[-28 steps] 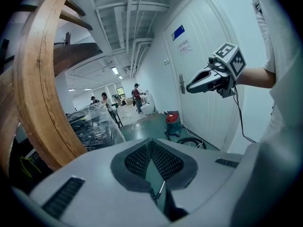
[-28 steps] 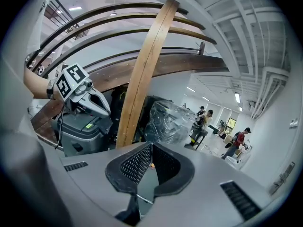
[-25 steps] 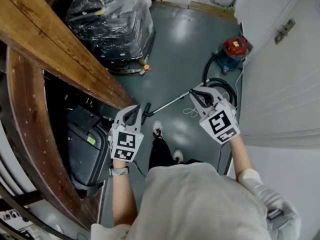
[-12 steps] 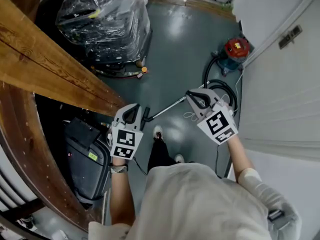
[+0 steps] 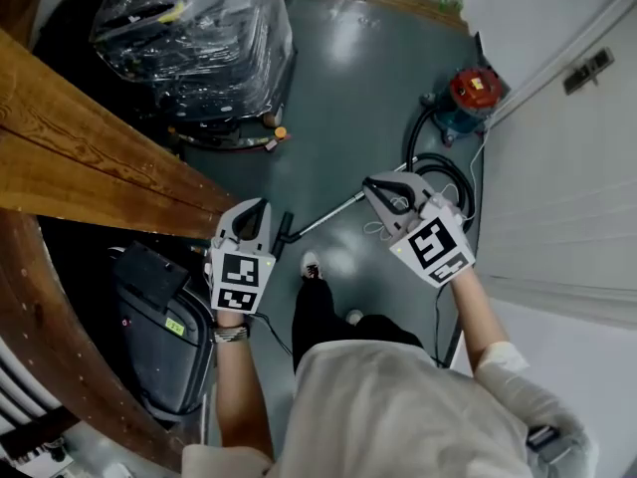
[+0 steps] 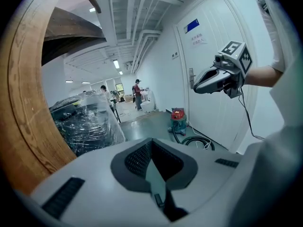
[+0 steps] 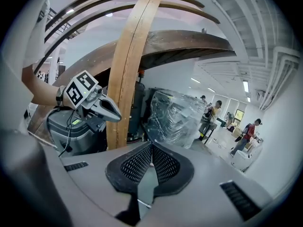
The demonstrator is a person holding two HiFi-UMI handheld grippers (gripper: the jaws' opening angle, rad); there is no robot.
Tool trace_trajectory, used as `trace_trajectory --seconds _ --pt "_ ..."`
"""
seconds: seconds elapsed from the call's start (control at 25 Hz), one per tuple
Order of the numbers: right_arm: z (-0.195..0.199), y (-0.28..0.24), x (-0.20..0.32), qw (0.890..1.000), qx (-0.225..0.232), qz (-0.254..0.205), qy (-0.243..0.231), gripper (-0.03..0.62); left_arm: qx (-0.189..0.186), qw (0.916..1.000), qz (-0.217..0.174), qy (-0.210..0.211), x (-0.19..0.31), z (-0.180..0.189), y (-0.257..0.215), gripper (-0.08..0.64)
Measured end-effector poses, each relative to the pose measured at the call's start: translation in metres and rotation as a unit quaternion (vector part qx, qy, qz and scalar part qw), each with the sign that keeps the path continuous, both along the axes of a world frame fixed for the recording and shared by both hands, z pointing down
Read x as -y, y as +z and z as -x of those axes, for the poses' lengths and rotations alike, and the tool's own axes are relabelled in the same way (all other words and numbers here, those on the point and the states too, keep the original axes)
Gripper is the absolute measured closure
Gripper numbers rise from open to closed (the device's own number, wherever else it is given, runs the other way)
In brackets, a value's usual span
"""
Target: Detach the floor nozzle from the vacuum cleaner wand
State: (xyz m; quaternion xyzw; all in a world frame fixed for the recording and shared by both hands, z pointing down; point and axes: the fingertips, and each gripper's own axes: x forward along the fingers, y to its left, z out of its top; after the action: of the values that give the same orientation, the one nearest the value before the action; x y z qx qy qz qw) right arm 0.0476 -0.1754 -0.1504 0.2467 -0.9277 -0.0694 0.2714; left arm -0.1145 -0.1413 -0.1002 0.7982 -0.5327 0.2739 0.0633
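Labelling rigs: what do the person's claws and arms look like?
The left claw and right claw are light grey with dark perforated pads, each bearing a black-and-white marker cube and a dark cable. Pale short sleeves; a wristband on the left wrist.

The left gripper (image 5: 257, 213) and the right gripper (image 5: 376, 187) each have a light grey moulded shell. The jaw faces are lined with dark grey perforated pads (image 6: 138, 158). A marker cube (image 5: 239, 280) with black-and-white square patterns sits at the near end of each shell, and a thin black cable (image 5: 271, 335) leaves each unit. The person wears a pale beige short-sleeved top (image 5: 398, 406), black trousers (image 5: 314, 317), light shoes (image 5: 311, 265) and a wrist band (image 5: 231, 336) on the left.
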Motion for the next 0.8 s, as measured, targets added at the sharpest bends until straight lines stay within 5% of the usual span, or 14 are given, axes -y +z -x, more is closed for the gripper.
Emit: trace_trajectory --seconds 0.8 --pt "0.008 0.217 0.051 1.000 -0.012 0.013 0.008 0.563 -0.004 0.9999 0.013 -0.004 0.047 0.034 0.218 0.558"
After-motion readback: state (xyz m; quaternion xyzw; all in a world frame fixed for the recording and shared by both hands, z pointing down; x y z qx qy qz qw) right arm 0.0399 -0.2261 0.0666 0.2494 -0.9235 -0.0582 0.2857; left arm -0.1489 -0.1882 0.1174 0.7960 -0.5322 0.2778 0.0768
